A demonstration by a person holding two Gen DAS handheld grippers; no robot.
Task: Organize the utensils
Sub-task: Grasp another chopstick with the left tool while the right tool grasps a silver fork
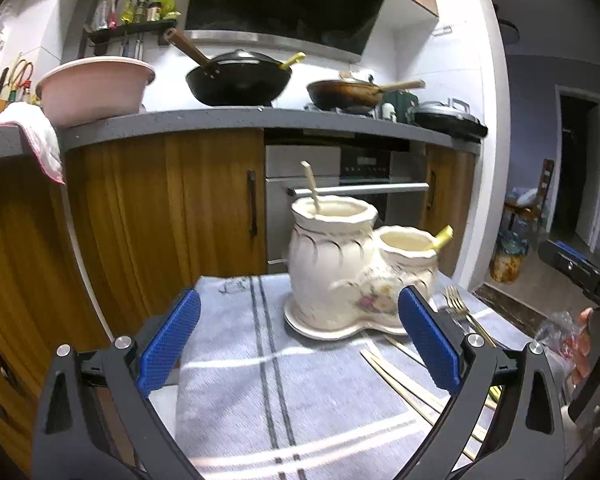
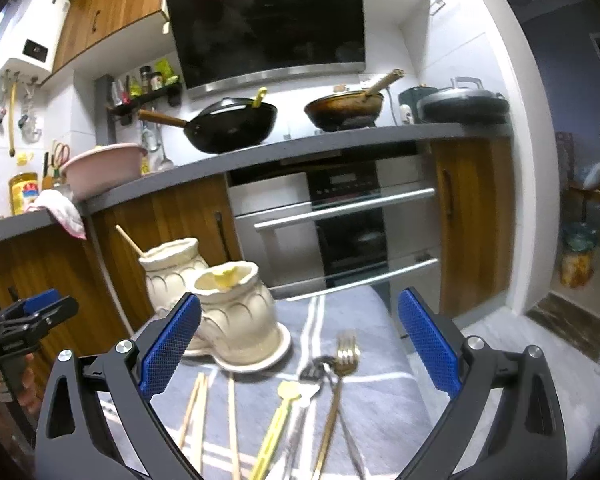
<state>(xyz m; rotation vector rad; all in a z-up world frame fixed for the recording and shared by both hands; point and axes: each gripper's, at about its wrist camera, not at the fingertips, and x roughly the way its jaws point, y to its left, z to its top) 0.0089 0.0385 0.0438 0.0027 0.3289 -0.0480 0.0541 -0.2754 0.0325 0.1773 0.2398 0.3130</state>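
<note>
- Right claw point(image 2: 299, 344) stands released, its blue pads spread wide with nothing between them; it hangs over the loose utensils, so I judge it the nearer one for the next pick.
- Just below and ahead of it lies the gold fork point(image 2: 342, 376), flat on the striped cloth point(image 2: 384, 408), tines toward the oven and handle running back toward the camera, so its long axis lies roughly along the claw's pointing line.
- Touching the fork on its left is a dark-headed utensil point(image 2: 315, 366), and beside that a yellow-handled utensil point(image 2: 278, 416) and a white one point(image 2: 306, 394), all lying nearly parallel with handles toward the camera.
- Further left are the wooden chopsticks point(image 2: 198, 408), also lengthwise, close to the claw's left finger.
- Beyond these, ahead and to the left, stands the cream ceramic holder point(image 2: 236, 308), two joined pots on one tray. The taller pot point(image 1: 328, 256) has a pale stick in it; the shorter pot point(image 1: 408, 256) has a yellow handle poking out.
- Left claw point(image 1: 299, 344) is likewise released and empty. It faces the holder over bare cloth, with the chopsticks and fork off to its right, partly behind its right finger.
- The table point(image 1: 236, 284) under the cloth sits in front of the wooden cabinets point(image 1: 160, 208) and oven point(image 2: 348, 216).
</note>
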